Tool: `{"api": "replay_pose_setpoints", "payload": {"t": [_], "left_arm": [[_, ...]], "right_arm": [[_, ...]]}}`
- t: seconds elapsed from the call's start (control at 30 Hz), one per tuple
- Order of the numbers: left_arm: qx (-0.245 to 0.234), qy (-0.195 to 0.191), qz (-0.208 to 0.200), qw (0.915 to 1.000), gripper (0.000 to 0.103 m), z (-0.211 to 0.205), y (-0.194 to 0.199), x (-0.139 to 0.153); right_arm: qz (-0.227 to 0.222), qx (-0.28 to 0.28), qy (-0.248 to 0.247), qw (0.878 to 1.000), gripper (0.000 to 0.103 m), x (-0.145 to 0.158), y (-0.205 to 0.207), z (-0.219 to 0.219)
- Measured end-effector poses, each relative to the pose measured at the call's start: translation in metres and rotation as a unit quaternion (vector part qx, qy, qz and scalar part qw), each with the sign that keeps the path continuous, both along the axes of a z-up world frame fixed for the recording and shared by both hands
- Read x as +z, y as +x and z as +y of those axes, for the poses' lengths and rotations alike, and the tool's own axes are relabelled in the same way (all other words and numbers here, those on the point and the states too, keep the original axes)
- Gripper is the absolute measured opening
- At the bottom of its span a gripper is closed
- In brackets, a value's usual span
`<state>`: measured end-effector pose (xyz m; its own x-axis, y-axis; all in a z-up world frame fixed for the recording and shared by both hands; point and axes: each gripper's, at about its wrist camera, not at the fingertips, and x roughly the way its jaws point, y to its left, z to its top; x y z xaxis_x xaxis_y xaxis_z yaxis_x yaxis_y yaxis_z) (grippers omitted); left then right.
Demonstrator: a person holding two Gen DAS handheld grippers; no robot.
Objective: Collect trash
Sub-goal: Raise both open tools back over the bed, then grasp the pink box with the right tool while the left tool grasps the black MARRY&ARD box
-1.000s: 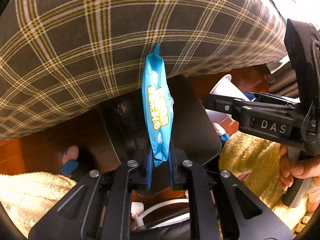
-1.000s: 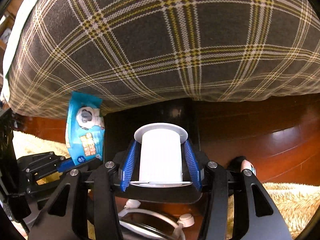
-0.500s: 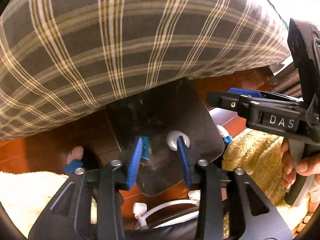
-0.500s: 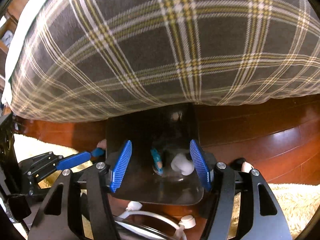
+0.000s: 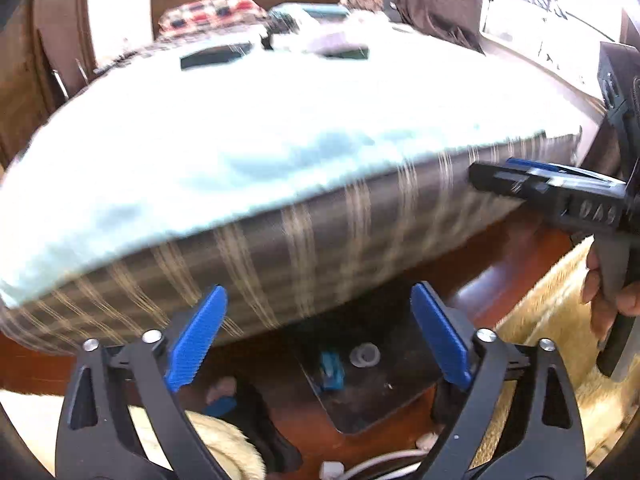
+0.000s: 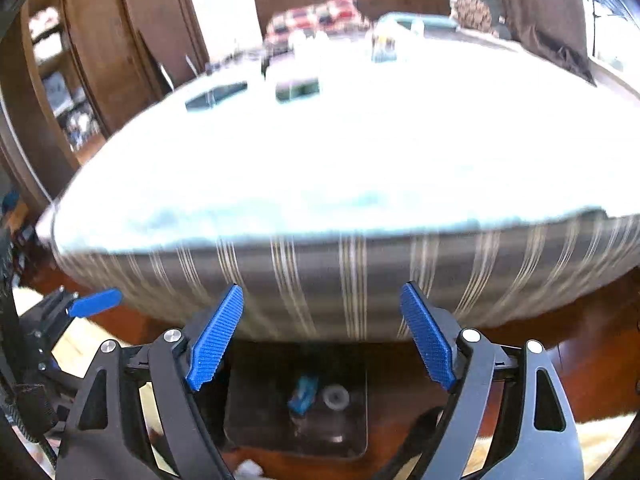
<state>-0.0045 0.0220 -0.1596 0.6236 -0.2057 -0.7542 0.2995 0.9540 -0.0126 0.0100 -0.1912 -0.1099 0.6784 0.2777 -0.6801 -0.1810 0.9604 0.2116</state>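
A dark bin (image 5: 384, 408) stands on the wooden floor at the foot of the bed. Inside it lie a blue snack wrapper (image 5: 331, 370) and a white paper cup (image 5: 364, 355). My left gripper (image 5: 318, 290) hangs high above the bin, its jaws opening wide with nothing between them. In the right wrist view the bin (image 6: 260, 424) holds the same wrapper (image 6: 304, 398) and cup (image 6: 336, 397). Above them, my right gripper (image 6: 321, 288) has its jaws opening, and they are empty too. The two grippers hang side by side; the right gripper (image 5: 504, 174) shows at the left view's right edge.
The bed (image 5: 280, 240) with plaid sides and a pale sheet fills the view ahead; several blurred items lie at its far end. Cream fluffy rugs (image 5: 552, 320) flank the bin. A white cable (image 5: 384, 460) lies near it. A person's hand (image 5: 604, 292) grips the right handle.
The left jaws let go of the blue wrapper and the right jaws of the paper cup; both now lie in the bin. Both grippers opened wide and rose, bringing the bed's top into view.
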Motion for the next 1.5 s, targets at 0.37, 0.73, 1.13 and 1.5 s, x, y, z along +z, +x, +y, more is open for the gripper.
{"api": "replay_pose_setpoints", "payload": {"t": [0.37,0.73,1.13,1.5], "left_arm": [[0.049,0.019,-0.078,0.9956,0.095,0.036,0.061,0.084],[0.074,0.0,-0.076,0.9943,0.095,0.056,0.159,0.106],[0.035,0.042,-0.039,0.9978,0.095,0.032,0.235,0.082],[0.032,0.065,0.0,0.9974,0.075,0.029,0.269,0.054]], "right_arm": [[-0.059,-0.011,-0.016,0.998,0.09,0.065,0.072,-0.011],[-0.024,0.011,-0.047,0.999,0.09,0.051,0.139,0.024],[0.001,0.012,-0.085,0.996,0.091,0.022,0.169,0.04],[-0.017,0.017,-0.085,0.996,0.079,0.017,0.173,0.041]]}}
